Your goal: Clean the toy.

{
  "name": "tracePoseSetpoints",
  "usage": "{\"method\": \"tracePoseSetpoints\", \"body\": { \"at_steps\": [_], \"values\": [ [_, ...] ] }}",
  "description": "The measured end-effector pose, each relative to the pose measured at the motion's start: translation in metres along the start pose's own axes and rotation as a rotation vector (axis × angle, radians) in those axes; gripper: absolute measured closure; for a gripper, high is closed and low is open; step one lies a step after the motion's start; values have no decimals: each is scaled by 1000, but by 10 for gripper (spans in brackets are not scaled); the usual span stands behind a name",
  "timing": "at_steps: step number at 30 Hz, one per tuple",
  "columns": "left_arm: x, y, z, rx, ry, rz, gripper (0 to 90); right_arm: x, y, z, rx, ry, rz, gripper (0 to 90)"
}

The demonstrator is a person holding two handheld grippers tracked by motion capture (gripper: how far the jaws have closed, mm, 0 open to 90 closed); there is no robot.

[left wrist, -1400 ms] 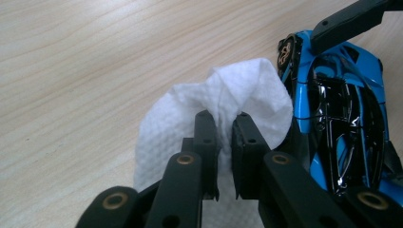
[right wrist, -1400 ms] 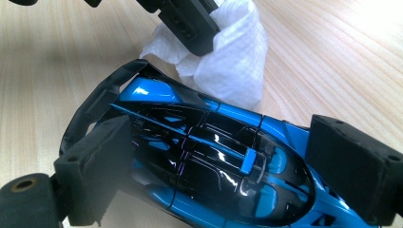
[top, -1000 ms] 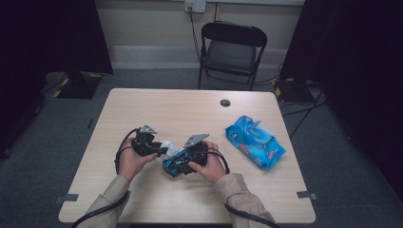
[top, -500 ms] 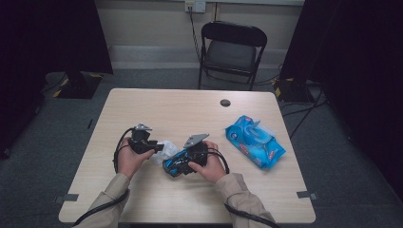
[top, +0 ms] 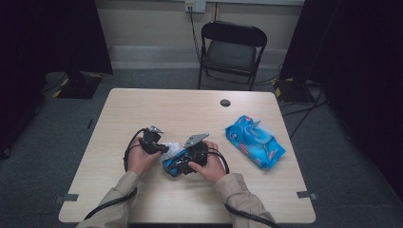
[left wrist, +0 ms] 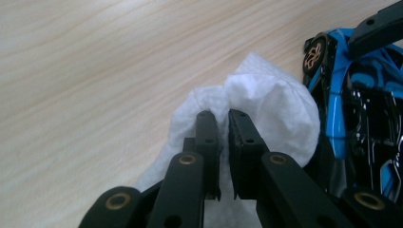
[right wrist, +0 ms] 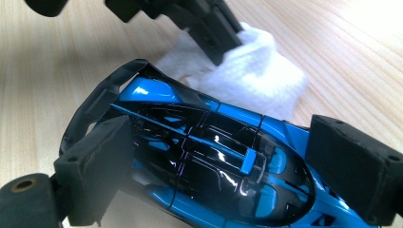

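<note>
White, crinkled tissue: a wet wipe [left wrist: 266,104] bunched on the pale wood-grain bench [top: 157,109], pinched between the fingers of the left gripper [left wrist: 223,118], which have just been closing and now clamp a fold of it. The left gripper view shows this pinch close up, the two black pads nearly meeting with a ridge of wipe between them, and a gold-spoked wheel of the toy car [left wrist: 351,95] at the right edge. The right gripper view gives what the other does not: the car's [right wrist: 209,161] glossy blue-and-black body from above, with its rear wing, gripped across its width by the blocky black fingers of the right gripper [right wrist: 228,171]; the wipe [right wrist: 252,76] lies just beyond the car's side, touching it. The high view places both hands near the bench's front edge, the left gripper [top: 159,146] beside the right gripper [top: 183,164], with a blue wipes packet [top: 254,141] well apart to the right, a dark round grommet [top: 225,102] farther back, and a black folding chair [top: 231,52] behind the bench.
</note>
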State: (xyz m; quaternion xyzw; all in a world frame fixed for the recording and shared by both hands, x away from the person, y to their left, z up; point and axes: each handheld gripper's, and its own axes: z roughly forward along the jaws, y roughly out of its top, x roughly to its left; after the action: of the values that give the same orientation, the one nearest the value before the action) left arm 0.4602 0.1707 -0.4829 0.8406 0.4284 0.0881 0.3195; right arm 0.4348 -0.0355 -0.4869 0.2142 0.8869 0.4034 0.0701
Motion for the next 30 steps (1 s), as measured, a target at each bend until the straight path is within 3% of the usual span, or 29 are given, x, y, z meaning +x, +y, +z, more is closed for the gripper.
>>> {"method": "tracePoseSetpoints", "body": {
  "at_steps": [6, 16, 20, 23, 25, 30],
  "values": [
    [-11, 15, 12, 7, -14, 14, 846, 0, -1, 0, -8, 1, 1, 80],
    [-4, 28, 14, -13, -8, -12, 855, 0, -1, 0, -7, 1, 3, 80],
    [-9, 40, 25, -16, -56, -9, 855, 0, -1, 0, -9, 1, 4, 80],
    [-12, 45, 32, 0, -62, 4, 854, -1, -1, 0, -10, 1, 4, 79],
    [-15, 46, 40, -6, -56, 2, 854, -1, -1, 0, -9, 2, 4, 79],
    [-16, 43, 42, -26, -101, -4, 854, -1, -2, 0, -16, 1, 7, 80]
  ]
}}
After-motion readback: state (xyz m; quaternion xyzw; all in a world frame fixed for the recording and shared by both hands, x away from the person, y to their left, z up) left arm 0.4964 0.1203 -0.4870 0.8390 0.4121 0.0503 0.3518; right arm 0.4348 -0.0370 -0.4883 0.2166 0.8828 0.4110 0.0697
